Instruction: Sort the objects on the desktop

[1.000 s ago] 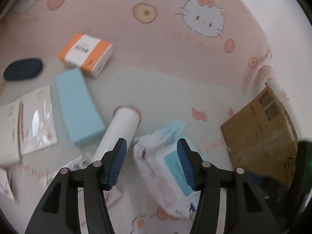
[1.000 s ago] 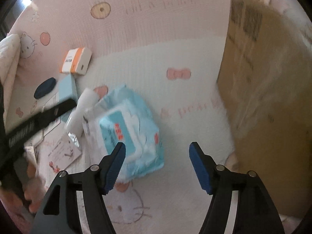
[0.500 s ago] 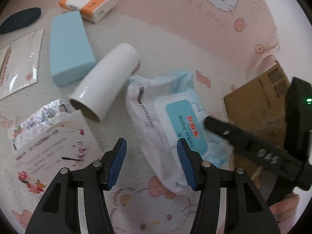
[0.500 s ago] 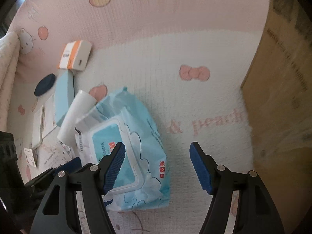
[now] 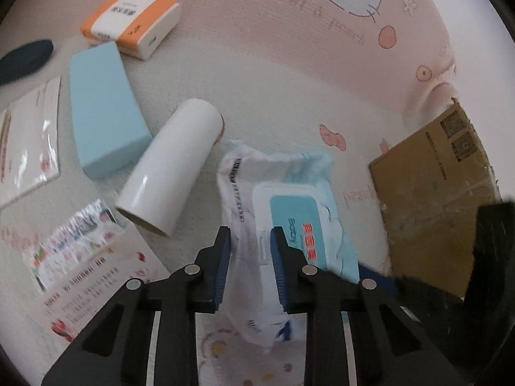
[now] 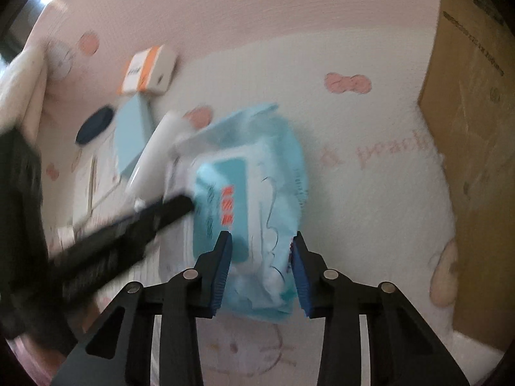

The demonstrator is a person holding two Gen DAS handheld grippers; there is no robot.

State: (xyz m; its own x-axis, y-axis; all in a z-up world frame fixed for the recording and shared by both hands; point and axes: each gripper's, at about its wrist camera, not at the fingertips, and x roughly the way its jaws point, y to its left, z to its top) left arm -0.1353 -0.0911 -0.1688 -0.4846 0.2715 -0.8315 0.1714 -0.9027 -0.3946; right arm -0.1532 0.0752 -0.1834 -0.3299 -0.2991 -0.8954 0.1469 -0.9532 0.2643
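Observation:
A blue-and-white pack of wet wipes point(image 5: 299, 212) lies on the pink cartoon-print mat point(image 5: 289, 74). My left gripper point(image 5: 251, 244) has the pack's white left edge between its blue pads, and its jaws are closing on it. In the right wrist view the same pack point(image 6: 254, 167) fills the gap of my right gripper point(image 6: 261, 247), whose jaws are also closing, on the pack's near right end. The left gripper's black finger point(image 6: 135, 222) shows there as a blur at the pack's left side.
A white tube point(image 5: 173, 164), a light blue box point(image 5: 103, 122), an orange-and-white box point(image 5: 132, 22), a dark oval case point(image 5: 25, 59), clear packets point(image 5: 29, 141) and a printed card point(image 5: 96, 276) lie to the left. A cardboard box point(image 5: 444, 193) stands at the right.
Both grippers came down onto the wipes pack and their jaws narrowed from wide open to pinching it, the left at its left edge, the right at its near right end.

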